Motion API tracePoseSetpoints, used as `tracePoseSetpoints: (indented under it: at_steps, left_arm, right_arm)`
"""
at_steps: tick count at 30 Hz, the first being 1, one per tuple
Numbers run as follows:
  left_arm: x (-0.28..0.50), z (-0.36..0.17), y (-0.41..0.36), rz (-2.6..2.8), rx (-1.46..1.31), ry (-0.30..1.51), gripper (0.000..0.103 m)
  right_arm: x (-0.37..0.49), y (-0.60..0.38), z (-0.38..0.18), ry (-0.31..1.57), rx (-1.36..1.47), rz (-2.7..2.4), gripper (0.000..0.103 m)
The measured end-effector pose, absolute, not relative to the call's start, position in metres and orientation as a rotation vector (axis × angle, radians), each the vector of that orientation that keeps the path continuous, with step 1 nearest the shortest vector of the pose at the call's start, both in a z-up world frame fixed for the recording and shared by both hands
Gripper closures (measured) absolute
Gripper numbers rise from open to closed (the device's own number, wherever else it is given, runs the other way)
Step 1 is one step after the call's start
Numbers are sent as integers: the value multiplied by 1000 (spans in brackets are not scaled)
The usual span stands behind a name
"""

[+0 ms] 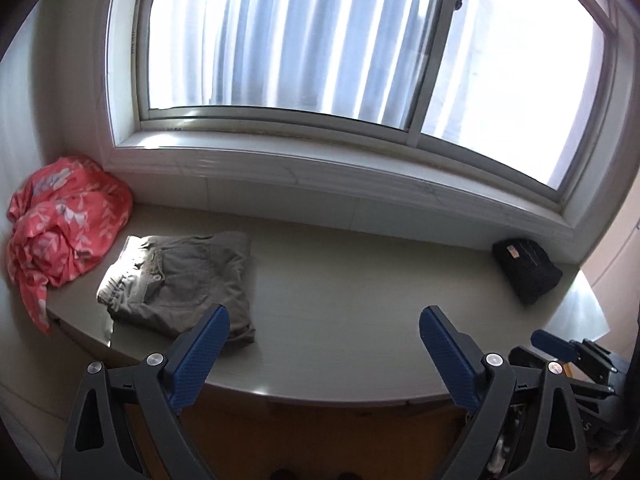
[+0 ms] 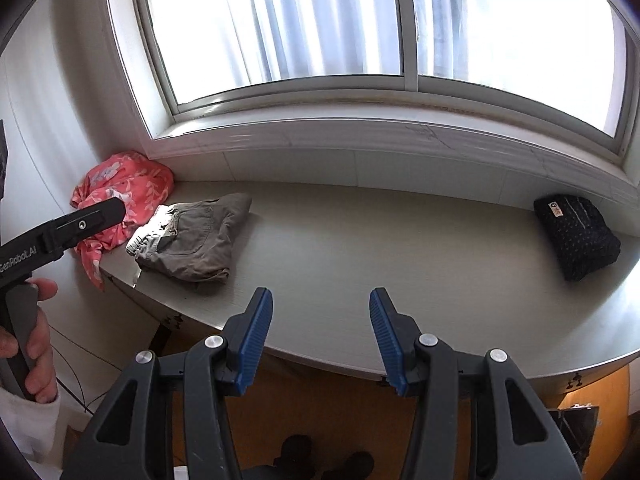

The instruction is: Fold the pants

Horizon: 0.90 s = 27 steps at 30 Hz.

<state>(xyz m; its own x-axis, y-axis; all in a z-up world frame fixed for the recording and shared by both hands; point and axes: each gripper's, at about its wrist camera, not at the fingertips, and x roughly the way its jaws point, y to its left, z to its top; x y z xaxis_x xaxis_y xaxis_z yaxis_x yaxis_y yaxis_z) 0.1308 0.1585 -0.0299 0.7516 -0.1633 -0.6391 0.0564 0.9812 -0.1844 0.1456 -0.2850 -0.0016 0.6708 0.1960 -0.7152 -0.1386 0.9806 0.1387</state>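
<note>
Olive-grey pants (image 1: 180, 280) sit folded into a chunky rectangle on the pale bench (image 1: 352, 300) under the window, towards its left end. From the left wrist view, the left claw (image 1: 324, 332) hangs wide with nothing in it, above the bench's front edge, its left pad overlapping the pants' near corner. A crumpled coral floral garment (image 1: 64, 224) lies just left of the pants, and a dark folded bundle (image 1: 526, 270) sits far right.

Right wrist view: right claw (image 2: 321, 316) is parted too, narrower, empty, over the front edge. Pants (image 2: 196, 236) are well off to its left, touching the coral garment (image 2: 128, 196); the dark bundle (image 2: 576, 236) is far right.
</note>
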Motion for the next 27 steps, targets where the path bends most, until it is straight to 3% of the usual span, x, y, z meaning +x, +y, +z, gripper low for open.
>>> tracePoseSetpoints:
  at_steps: [27]
  left_arm:
    - [128,-27,153,-94,-101,691,4]
  right_arm:
    - [143,-294,2,825,87,204,57]
